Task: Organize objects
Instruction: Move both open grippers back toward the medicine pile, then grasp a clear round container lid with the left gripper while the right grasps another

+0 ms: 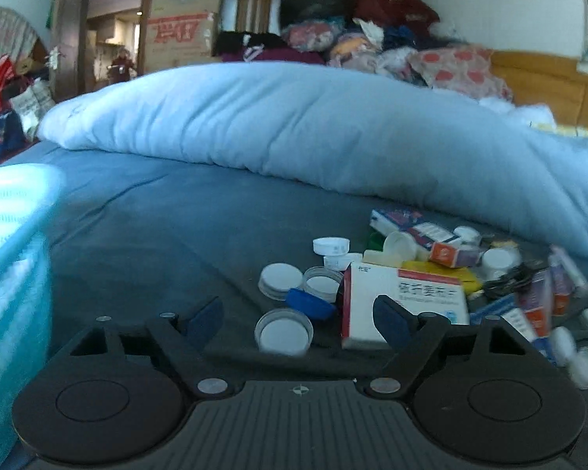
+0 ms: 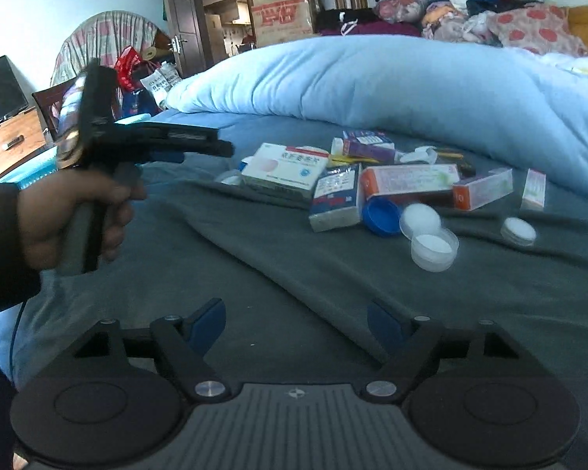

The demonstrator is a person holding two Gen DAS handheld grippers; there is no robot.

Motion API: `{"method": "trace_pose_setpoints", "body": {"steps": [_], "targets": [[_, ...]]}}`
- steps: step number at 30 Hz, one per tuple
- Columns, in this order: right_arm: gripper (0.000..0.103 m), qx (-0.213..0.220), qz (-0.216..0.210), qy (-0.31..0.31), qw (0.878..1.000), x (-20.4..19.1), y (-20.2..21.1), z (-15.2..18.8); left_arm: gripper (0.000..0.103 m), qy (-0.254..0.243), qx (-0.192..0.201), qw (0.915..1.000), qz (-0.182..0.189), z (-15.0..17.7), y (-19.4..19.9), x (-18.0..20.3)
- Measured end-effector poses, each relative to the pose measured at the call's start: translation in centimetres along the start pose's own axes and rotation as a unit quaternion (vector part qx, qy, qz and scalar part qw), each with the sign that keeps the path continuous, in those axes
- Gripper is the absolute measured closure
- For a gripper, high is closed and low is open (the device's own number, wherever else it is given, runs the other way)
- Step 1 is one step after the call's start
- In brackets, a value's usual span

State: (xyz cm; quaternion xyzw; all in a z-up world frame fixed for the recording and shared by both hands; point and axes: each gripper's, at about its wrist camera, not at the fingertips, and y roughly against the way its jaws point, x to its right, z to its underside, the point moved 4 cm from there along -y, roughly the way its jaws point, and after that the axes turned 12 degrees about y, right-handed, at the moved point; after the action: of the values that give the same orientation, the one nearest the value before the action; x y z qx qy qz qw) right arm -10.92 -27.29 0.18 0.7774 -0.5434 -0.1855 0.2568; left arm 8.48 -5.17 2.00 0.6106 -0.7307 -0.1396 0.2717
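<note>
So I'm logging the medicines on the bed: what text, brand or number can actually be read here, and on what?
No text reads fully.
White medicine box with red stripe: large Chinese characters, too blurred to quote.
Brown cardboard carton by the door: red print, unreadable.
Orange-and-white long box: print too blurred.
Blue-and-white packet: print too small to read.

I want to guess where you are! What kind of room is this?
Most likely a bedroom. The medicine boxes and lids lie on a bed's grey sheet, a puffy blue duvet is behind them, and clothes are piled by the wall.
</note>
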Motion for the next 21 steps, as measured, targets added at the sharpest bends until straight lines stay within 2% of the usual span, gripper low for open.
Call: {"method": "trace_pose_setpoints", "body": {"steps": [3,4,7,8,10,12,16,21], "targets": [[0.022,0.0,-0.003,-0.009,1.0,0.4,-0.4,0.0,0.028,-0.023,-0.032,0.9991,-0.013,0.7,-2.5,0.5],[0.022,0.003,-0.003,-0.012,1.0,0.6,-0.4,-0.1,0.028,-0.022,-0.042,0.9987,-0.018,1.2,-3.1,0.4],[0.024,0.016,0.004,-0.013,1.0,1.0,-0.2,-0.5,0.027,0.002,-0.042,0.9991,-0.004,1.8,-3.5,-0.4],[0.024,0.02,0.006,-0.014,1.0,1.2,-0.2,-0.7,0.026,0.009,-0.043,0.999,-0.002,1.8,-3.6,-0.6],[0.024,0.025,0.008,-0.018,1.0,1.6,0.0,-0.9,0.014,0.025,-0.043,0.9988,-0.007,1.7,-3.8,-1.1],[0.024,0.028,0.012,-0.018,0.999,1.7,0.2,-1.0,0.013,0.036,-0.042,0.9985,-0.002,1.4,-4.0,-1.5],[0.024,0.029,0.014,-0.021,0.999,1.8,0.2,-0.8,0.028,0.036,-0.043,0.9985,0.0,1.1,-3.4,-1.7],[0.024,0.025,0.011,-0.024,0.999,1.8,-0.4,-0.5,0.032,0.028,-0.042,0.9987,-0.009,1.4,-2.9,-1.9]]}}
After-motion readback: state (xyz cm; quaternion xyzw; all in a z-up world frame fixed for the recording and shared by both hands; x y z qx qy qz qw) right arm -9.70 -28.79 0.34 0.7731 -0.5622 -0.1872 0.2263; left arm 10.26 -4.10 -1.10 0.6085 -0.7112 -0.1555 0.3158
